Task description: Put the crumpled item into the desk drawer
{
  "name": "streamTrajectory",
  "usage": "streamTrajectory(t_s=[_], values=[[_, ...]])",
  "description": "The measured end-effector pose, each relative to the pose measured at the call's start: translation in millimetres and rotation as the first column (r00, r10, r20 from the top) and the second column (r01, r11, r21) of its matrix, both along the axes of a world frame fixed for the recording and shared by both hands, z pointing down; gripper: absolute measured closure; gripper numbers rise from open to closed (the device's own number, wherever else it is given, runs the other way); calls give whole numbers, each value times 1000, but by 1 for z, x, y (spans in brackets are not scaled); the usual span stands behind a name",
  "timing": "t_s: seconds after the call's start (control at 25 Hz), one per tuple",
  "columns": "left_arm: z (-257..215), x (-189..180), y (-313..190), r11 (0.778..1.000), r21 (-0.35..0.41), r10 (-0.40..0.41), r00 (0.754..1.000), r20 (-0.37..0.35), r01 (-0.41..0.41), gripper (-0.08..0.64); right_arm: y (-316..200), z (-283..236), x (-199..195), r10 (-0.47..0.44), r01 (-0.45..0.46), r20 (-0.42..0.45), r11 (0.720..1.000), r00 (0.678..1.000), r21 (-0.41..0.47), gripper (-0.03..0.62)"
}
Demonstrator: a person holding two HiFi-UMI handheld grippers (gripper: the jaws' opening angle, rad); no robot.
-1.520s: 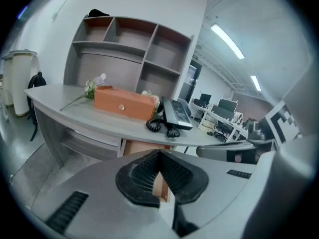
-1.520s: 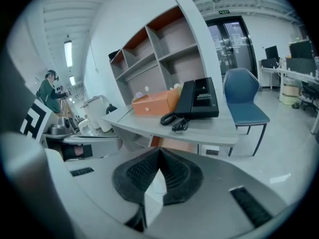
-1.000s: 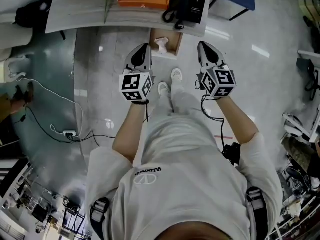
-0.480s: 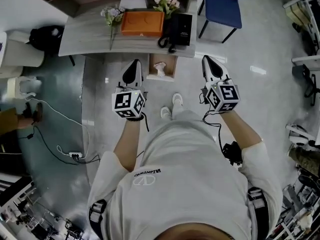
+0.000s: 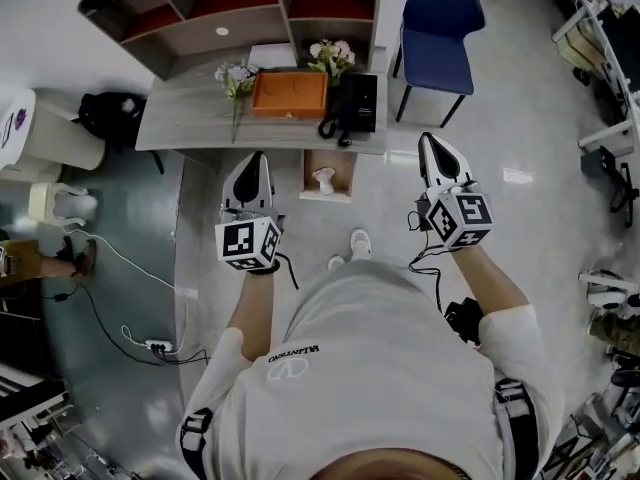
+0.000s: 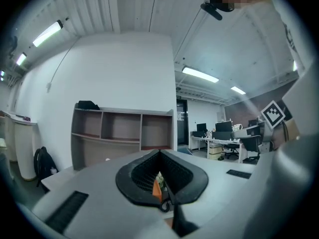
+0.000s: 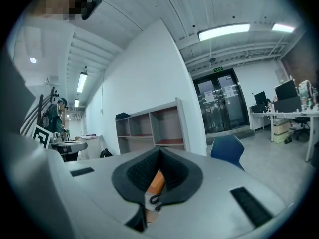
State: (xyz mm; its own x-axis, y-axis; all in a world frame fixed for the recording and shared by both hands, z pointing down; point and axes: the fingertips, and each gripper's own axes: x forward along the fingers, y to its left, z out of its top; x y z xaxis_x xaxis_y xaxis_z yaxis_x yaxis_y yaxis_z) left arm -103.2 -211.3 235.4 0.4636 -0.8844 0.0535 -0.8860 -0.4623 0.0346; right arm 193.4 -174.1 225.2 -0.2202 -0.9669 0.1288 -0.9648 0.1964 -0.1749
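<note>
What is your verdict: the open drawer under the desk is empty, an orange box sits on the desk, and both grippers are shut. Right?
Not quite. The drawer is not empty: the head view shows a white crumpled item lying in it. The orange box does sit on the desk, and the left gripper and right gripper are both shut.

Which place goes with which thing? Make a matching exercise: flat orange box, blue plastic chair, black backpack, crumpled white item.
1. flat orange box
2. blue plastic chair
3. black backpack
4. crumpled white item

A. in the open wooden drawer
B. on the floor at the grey desk's left end in the head view
C. on the desk top beside the black telephone
D. on the floor beyond the desk

Pairs: 1-C, 2-D, 3-B, 4-A.
</note>
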Motion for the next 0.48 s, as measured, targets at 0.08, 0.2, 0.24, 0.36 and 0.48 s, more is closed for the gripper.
streamTrajectory(t_s=[0.08,0.2,0.24,0.36,0.48], values=[[-11,-4,4,1000,17,-5,1000,-14,5,558,5,-10,2,10,-10,-3,1000,1000,13,594],[-24,-11,8,999,39,-15,999,-34,16,558,11,-17,4,24,-24,-4,1000,1000,20,594],[-26,-14,9,999,45,-18,999,-40,20,558,13,-18,5,31,-31,-3,999,999,20,594],[-33,-19,10,998,58,-24,998,-50,27,558,18,-20,9,54,-55,2,998,999,20,594],[-35,-21,10,998,62,-23,998,-53,27,558,21,-18,12,62,-62,10,998,998,14,594]])
